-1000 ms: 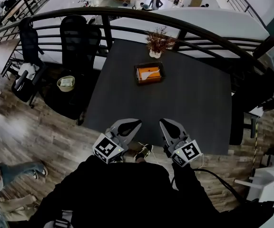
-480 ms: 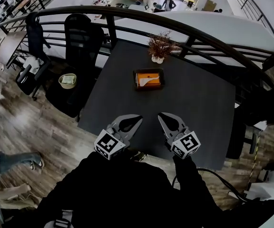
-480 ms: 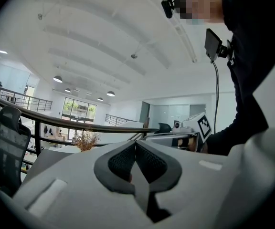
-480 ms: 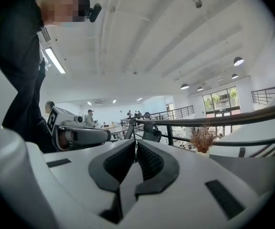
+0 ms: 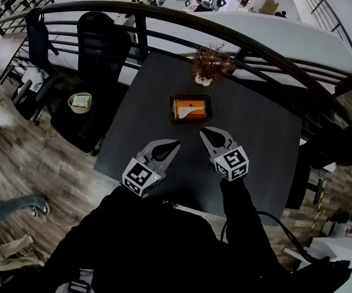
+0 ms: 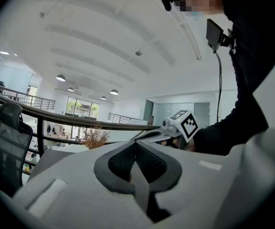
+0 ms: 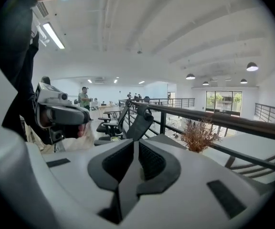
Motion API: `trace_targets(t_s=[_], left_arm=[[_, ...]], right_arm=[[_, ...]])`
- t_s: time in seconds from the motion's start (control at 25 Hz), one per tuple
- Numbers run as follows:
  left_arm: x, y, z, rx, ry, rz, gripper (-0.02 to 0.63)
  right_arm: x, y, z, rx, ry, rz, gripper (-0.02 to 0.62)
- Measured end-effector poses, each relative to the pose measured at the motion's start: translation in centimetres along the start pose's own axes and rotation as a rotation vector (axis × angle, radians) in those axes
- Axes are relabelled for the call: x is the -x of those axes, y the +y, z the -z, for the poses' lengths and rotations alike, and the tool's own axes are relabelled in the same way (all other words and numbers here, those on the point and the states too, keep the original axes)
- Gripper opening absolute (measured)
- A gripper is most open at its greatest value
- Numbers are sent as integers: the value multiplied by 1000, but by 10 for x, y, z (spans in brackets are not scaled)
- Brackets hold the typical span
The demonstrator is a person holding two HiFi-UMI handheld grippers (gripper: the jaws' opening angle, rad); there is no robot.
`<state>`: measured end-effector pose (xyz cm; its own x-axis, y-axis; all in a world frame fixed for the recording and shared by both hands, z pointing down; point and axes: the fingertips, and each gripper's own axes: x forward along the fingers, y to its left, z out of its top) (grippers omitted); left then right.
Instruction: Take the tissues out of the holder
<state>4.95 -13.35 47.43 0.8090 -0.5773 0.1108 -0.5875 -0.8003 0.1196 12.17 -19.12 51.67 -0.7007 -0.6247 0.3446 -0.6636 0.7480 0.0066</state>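
The tissue holder (image 5: pixel 190 108) is a dark open box lying flat in the middle of the dark table (image 5: pixel 258 142), with orange inside and a white tissue (image 5: pixel 194 105) showing on top. My left gripper (image 5: pixel 175 143) hovers over the near part of the table, short of the holder and to its left, jaws shut and empty (image 6: pixel 135 143). My right gripper (image 5: pixel 205 130) is closer, just in front of the holder, also shut with nothing in it (image 7: pixel 136 142). Neither gripper view shows the holder.
A dried plant in a small white pot (image 5: pixel 209 63) stands at the table's far edge, against a curved black railing (image 5: pixel 267 44). Black office chairs (image 5: pixel 102 38) and a small bin (image 5: pixel 79 102) are on the wooden floor to the left.
Both grippers have moved forward from the table's near edge toward the holder, the right one farther. Both stay shut.
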Motion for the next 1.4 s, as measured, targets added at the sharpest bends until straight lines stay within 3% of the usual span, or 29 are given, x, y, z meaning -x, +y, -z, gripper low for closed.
trace_targets(t_s=[0.32,0.68,0.96,1.4], left_arm=[[-23,42,21,25,17,6,8],[-43,68,33,55,22,15,8],[-54,86,40,68,27,29,8],[-58,112,50,101,41,10,8]], right_arm=[[-89,-54,40,142,253,-64,89],[-155,-83,105,406,624,-231,227],[-183,-91,147,487,791,-362,340],[-201,-99,190,574,958,-460,405]])
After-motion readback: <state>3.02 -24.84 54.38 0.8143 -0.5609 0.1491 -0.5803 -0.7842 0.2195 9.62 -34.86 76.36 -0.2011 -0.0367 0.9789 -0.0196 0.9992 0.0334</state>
